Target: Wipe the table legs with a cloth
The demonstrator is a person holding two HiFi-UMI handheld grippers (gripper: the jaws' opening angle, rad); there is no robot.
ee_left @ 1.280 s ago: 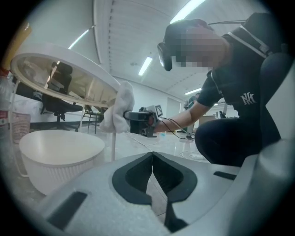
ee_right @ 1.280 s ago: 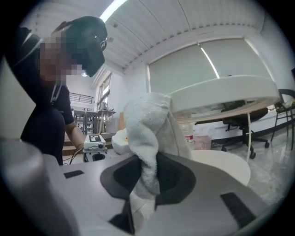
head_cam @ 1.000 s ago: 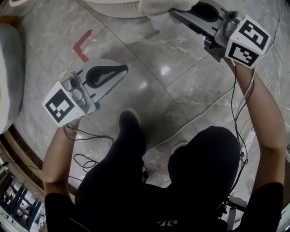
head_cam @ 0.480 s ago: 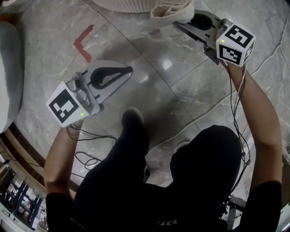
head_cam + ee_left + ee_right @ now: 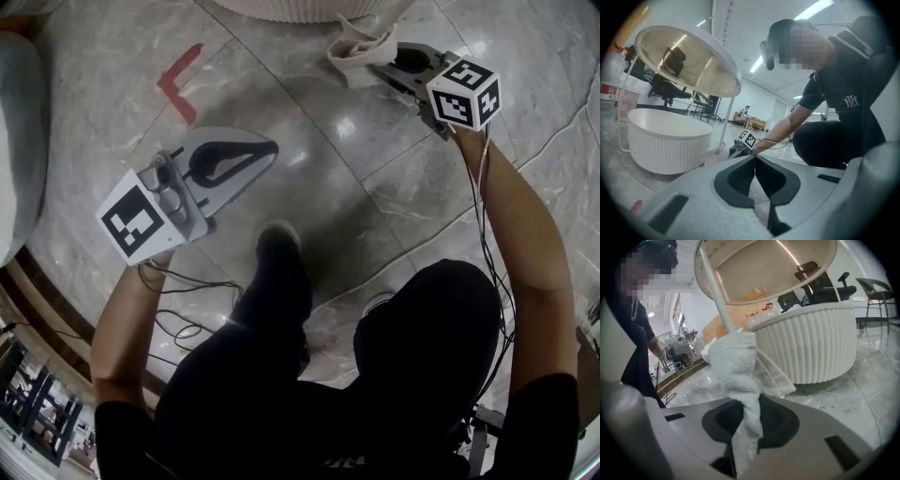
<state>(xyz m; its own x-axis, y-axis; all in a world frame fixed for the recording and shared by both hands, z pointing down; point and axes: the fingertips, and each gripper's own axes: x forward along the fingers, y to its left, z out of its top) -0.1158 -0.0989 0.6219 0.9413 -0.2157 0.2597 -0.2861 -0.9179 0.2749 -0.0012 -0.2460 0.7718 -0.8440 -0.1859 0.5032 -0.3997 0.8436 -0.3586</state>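
This looks like a big open-plan office hall, with a polished marble floor [image 5: 375, 187] bearing a red tape mark [image 5: 178, 82] and long strip lights [image 5: 818, 8] on the ceiling. Black office chairs [image 5: 834, 289] stand behind a round white table [image 5: 689, 61] with a ribbed tub [image 5: 665, 143] under it. A sofa [image 5: 752, 124] sits far back.

Cloth [image 5: 738, 369]: white terry, nubbly pile. Floor [image 5: 309, 187]: glossy grey veined stone, reflective. Table leg [image 5: 715, 291]: smooth white, slight sheen. Ribbed tub [image 5: 815, 341] far side: matt white, fluted.
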